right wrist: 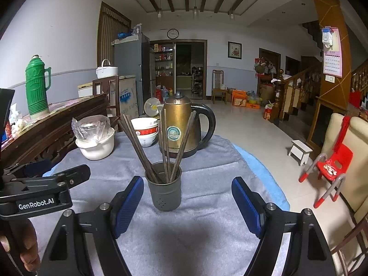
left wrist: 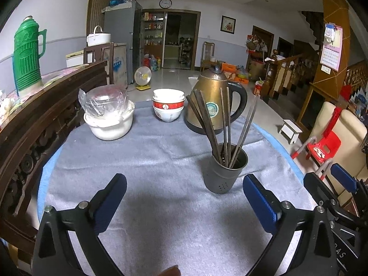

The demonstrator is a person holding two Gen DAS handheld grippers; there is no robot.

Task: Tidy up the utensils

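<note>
A grey metal holder cup (left wrist: 224, 171) stands on the grey towel (left wrist: 161, 156), with several dark chopsticks (left wrist: 226, 124) upright in it. My left gripper (left wrist: 184, 194) is open and empty, hovering over the towel to the near left of the cup. My right gripper (right wrist: 187, 197) is open and empty, its blue pads (right wrist: 128, 203) either side of the same cup (right wrist: 164, 187) and a little nearer than it, not touching. The chopsticks (right wrist: 165, 142) fan out above it. The right gripper also shows at the left wrist view's right edge (left wrist: 329, 184).
A brass kettle (left wrist: 215, 101) stands behind the cup. Stacked red-and-white bowls (left wrist: 168, 104) and a white pot with a bagged lid (left wrist: 108, 115) sit at the towel's far side. A dark wooden cabinet (left wrist: 46, 105) with a green thermos (left wrist: 26, 55) runs along the left.
</note>
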